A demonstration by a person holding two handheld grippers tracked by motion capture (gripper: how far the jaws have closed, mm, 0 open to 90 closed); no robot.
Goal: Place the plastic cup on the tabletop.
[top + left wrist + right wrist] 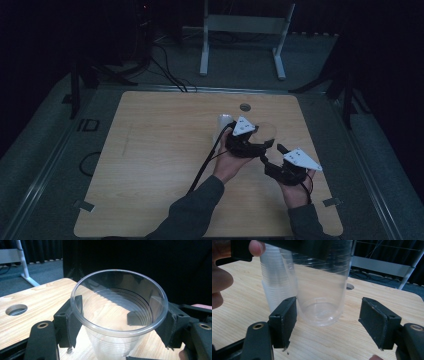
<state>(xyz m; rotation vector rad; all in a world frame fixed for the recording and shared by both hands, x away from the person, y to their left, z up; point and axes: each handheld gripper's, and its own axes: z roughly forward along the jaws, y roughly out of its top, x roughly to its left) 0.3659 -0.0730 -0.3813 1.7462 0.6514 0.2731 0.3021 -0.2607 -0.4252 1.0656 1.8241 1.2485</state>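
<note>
Our left gripper (117, 322) pinches a clear plastic cup (118, 302) just under its rim, at the centre of the left gripper view. In the right gripper view that cup hangs above the wooden table (242, 305) at upper centre, beside a stack of cups (274, 290) at upper left. Our right gripper (328, 322) is spread wide, its jaws flanking the cup's base. We judge the cup is being handed over; next we should close gently, since thin walls crush easily
</note>
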